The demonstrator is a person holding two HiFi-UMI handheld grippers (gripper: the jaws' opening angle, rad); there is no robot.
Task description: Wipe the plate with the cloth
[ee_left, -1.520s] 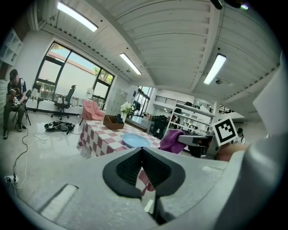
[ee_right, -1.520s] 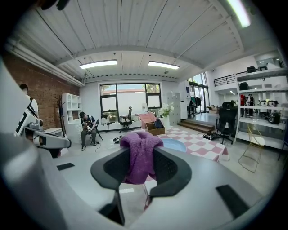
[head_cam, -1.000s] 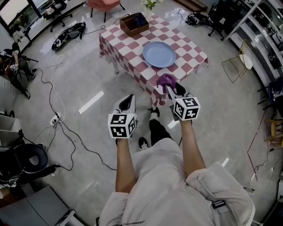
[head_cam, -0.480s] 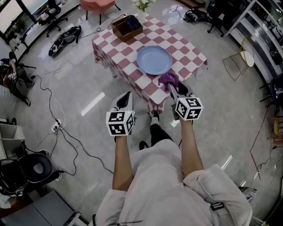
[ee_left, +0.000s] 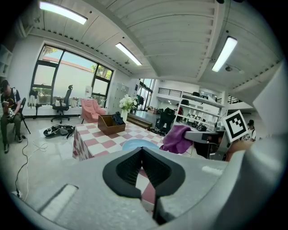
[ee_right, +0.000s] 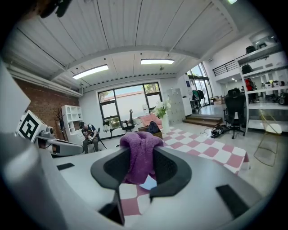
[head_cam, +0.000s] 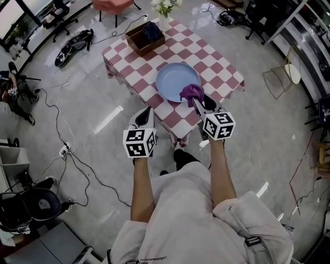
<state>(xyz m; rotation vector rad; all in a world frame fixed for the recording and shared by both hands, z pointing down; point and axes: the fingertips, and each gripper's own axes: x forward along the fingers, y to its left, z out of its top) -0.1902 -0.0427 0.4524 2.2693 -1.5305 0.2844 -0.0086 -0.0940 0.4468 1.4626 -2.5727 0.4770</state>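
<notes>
**Head view.** A round light-blue plate (head_cam: 174, 80) lies on a table with a pink-and-white checked cloth (head_cam: 209, 62), near the edge closest to the person. A crumpled purple terry cloth (head_cam: 191, 93) overlaps the plate's rim at about 4 o'clock. Whether the cloth touches the plate cannot be told. The right gripper (head_cam: 197, 102) reaches in from the plate's 5 o'clock with this cloth at its tips. The left gripper (head_cam: 149, 111) hangs at the plate's 7 o'clock, just off the table's edge and apart from the plate. An open brown box (head_cam: 146, 35) stands at the plate's 11 o'clock. A bunch of white flowers (head_cam: 165, 5) stands at the table's far corner, about 12 o'clock.

**Left gripper view.** The black jaws of the left gripper (ee_left: 142, 150) meet at their tips with nothing between them. The plate (ee_left: 137, 144) shows just beyond them, and the cloth (ee_left: 176, 139) appears at 2 o'clock.

**Right gripper view.** The jaws of the right gripper (ee_right: 140, 158) are clamped on the cloth (ee_right: 138, 152). The cloth bulges above the jaws and hangs between them, and a sliver of the plate (ee_right: 148, 182) shows beneath.
</notes>
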